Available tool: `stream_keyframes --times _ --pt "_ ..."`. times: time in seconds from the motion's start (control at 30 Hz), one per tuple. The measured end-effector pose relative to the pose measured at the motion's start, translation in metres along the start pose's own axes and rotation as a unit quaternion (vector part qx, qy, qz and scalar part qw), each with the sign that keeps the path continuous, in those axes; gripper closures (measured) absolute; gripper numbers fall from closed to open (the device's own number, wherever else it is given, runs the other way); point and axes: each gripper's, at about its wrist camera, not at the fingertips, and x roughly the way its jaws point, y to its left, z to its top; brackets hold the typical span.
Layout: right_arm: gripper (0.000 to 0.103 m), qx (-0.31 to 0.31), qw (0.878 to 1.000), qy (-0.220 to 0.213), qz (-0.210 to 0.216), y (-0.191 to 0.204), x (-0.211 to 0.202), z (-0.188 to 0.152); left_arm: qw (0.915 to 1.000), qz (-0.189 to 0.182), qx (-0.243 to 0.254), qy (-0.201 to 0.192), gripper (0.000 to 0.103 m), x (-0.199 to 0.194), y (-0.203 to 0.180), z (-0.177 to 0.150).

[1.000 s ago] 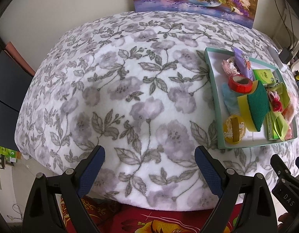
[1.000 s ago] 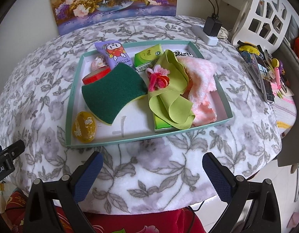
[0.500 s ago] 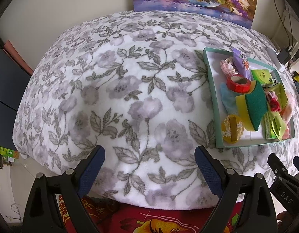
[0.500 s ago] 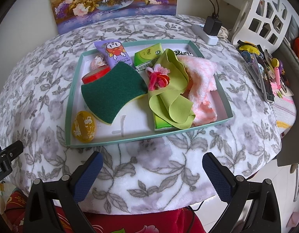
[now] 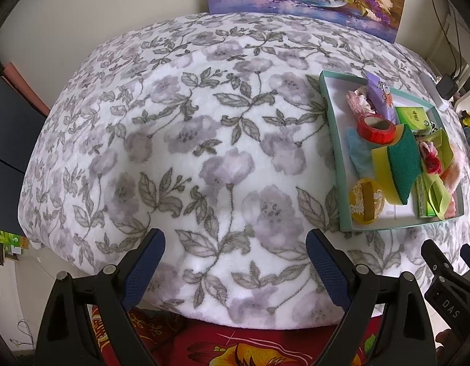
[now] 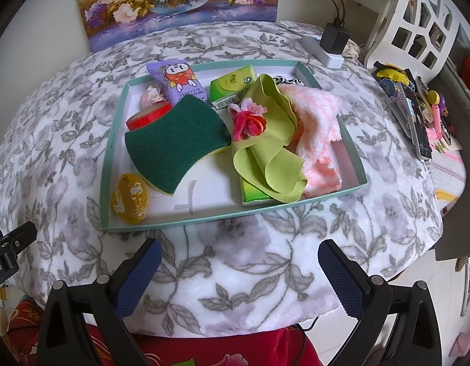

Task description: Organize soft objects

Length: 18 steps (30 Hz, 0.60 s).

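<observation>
Sponge (image 6: 177,146), green cloth (image 6: 267,152) and pink towel (image 6: 314,128) lie heaped in the tray (image 6: 108,164) on the bench (image 5: 204,152), perhaps gathered for sorting. Both grippers (image 5: 235,259) (image 6: 239,267) hover nearby, fingers spread, empty.

A white blanket (image 6: 250,262) is printed with grey leaves and mauve flowers. In the teal-rimmed tray (image 6: 104,183), a dark green sponge (image 6: 174,143), lime cloth (image 6: 265,152) and pink towel (image 6: 314,128) are seen.
</observation>
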Motion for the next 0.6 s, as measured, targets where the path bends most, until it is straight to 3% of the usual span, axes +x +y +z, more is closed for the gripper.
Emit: stream_keyframes --times 0.6 --pt "0.000 -0.006 1.000 0.002 -0.003 -0.0011 0.0016 0.0018 0.9999 0.006 0.015 0.002 0.009 0.0024 -0.0025 -0.0009"
